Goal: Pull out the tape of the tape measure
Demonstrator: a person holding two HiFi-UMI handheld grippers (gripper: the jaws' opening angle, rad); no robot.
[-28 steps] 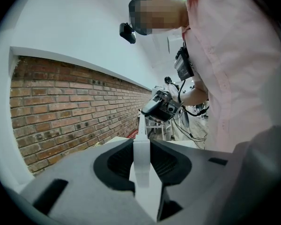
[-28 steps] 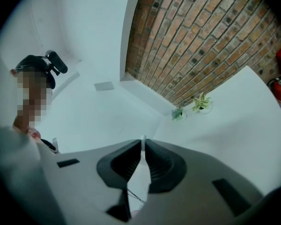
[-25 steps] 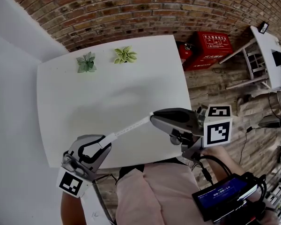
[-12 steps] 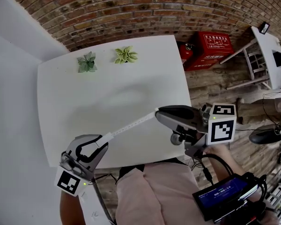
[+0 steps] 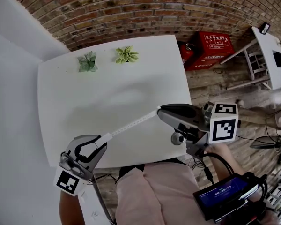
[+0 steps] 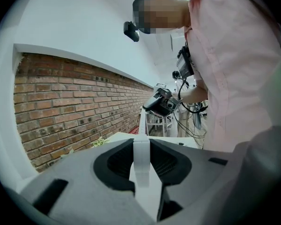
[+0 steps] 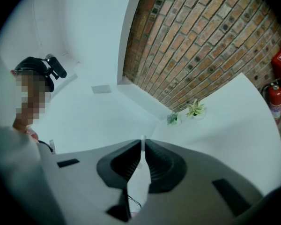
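A white tape (image 5: 131,123) runs taut above the near edge of the white table (image 5: 84,97), between my two grippers. My left gripper (image 5: 104,141) at the lower left is shut on the small white tape measure case (image 6: 141,168), which fills the gap between its jaws. My right gripper (image 5: 159,110), to the right of the table's front, is shut on the tape's thin free end (image 7: 139,172). From the left gripper view the tape leads away toward the right gripper (image 6: 160,103).
Two small potted plants (image 5: 87,62) (image 5: 126,55) stand at the table's far edge below the brick wall. A red box (image 5: 214,46) and a fire extinguisher (image 5: 185,50) sit on the floor at right, beside a white frame (image 5: 267,55).
My right gripper has drifted slightly to the right and the left slightly down-left, so the stretched tape spans a little more.
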